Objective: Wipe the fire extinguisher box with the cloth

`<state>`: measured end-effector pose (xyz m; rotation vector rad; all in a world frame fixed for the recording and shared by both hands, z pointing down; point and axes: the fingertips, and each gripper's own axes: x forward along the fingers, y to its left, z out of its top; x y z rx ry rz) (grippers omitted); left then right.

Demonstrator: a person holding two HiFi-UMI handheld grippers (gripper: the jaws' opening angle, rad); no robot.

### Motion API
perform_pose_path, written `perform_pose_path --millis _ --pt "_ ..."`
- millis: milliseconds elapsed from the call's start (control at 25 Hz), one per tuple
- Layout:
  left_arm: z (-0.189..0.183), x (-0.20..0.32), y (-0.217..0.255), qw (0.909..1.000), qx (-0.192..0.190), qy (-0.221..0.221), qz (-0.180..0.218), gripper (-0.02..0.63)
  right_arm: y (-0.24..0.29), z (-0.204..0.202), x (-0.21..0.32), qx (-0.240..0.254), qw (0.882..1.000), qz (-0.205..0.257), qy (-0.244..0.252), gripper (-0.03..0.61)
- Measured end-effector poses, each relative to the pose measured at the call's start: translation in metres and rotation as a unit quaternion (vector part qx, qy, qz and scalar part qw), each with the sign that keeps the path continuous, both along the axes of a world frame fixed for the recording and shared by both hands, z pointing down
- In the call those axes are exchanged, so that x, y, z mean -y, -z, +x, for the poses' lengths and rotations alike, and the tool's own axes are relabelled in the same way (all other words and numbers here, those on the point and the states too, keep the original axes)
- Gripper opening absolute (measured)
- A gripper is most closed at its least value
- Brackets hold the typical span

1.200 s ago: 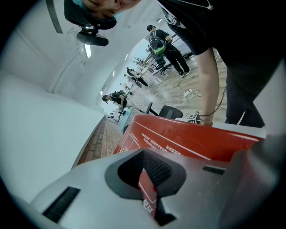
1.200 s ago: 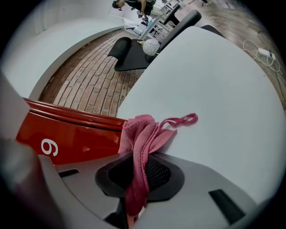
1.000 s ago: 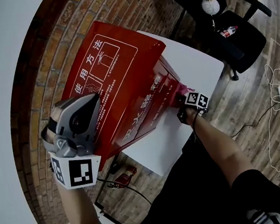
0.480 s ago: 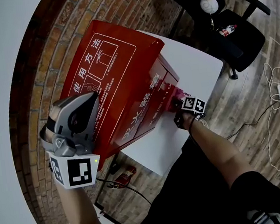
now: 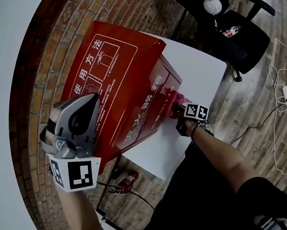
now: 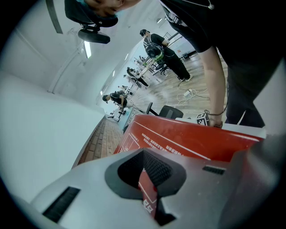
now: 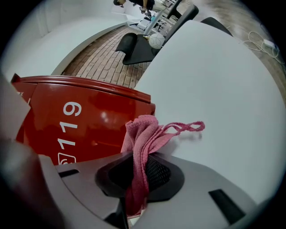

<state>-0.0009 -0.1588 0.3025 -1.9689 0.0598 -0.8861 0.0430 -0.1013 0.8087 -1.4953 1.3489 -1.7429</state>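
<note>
Gripping the edge of the red box's (image 5: 125, 88) large printed panel, the left tool (image 5: 94, 101) is clenched, and the thin red edge shows between its jaws in the left gripper view. That panel tilts up toward the brick wall (image 5: 33, 98) and carries white diagrams and lettering. The box stands on a white counter (image 5: 199, 64), over its left part. The right tool (image 5: 176, 108) is clamped on a pink cloth (image 7: 143, 134), which is pinched between the jaws and bunches out ahead of them. The bunch rests against the box's front face near its corner, low down by the counter and beside the white digits 119. A thin loop of the cloth trails to the right over the counter. Beyond the counter's far end stands a black chair (image 5: 241, 44), and a pale cable (image 5: 280, 91) lies on the wooden floor (image 5: 250, 105).
</note>
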Motion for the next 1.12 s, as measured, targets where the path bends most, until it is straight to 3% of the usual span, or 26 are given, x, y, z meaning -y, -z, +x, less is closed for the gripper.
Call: perform_pose_path --millis 560,1120 --pt "-0.001 0.001 0.001 1.0000 -0.005 0.006 -0.001 0.015 0.049 -0.001 0.001 0.014 0.997 0.077 -0.015 0.067" --pt "-0.002 0.001 0.000 1.0000 -0.005 0.006 -0.001 0.015 0.089 0.000 0.004 0.034 0.993 0.113 -0.026 0.067"
